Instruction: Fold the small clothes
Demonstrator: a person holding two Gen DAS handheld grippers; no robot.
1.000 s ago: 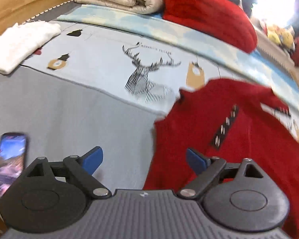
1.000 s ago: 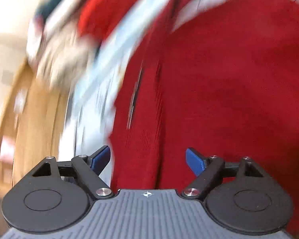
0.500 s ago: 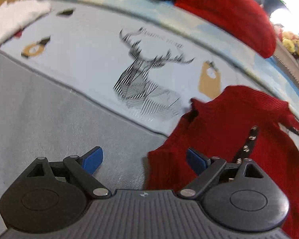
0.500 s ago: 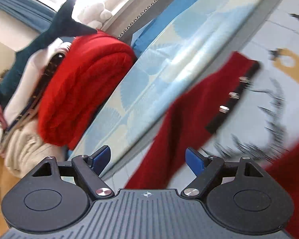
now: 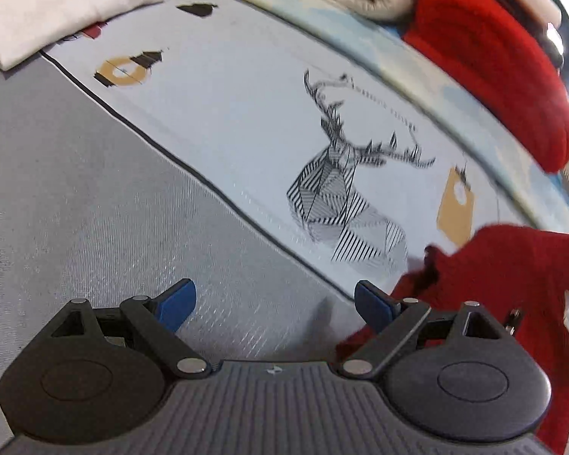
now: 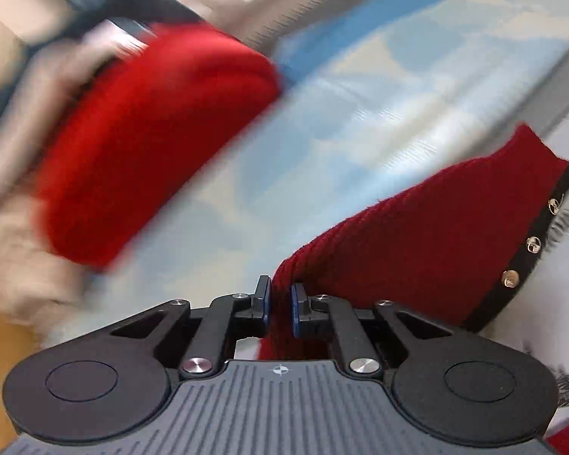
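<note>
Right hand-held gripper [image 6: 280, 305] has just been closing, and I see its jaws pinching a ribbed edge of the red sweater [image 6: 436, 235], which trails toward 2 o'clock with a black studded trim. Left hand-held gripper [image 5: 275, 305] hangs wide over the bed [image 5: 95, 197], sweater at 3 o'clock. Folded white cloth [image 5: 64, 3] lies at 11 o'clock, a red blanket [image 5: 493, 72] at 1.

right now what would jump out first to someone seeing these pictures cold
The right gripper, whose jaws have just been closing, is clamped on a fold of the red knit garment, its black button band trailing to the right. In the left wrist view the left gripper hangs open over the grey bedspread, beside a striped deer print. A folded white garment lies at the far left.
</note>
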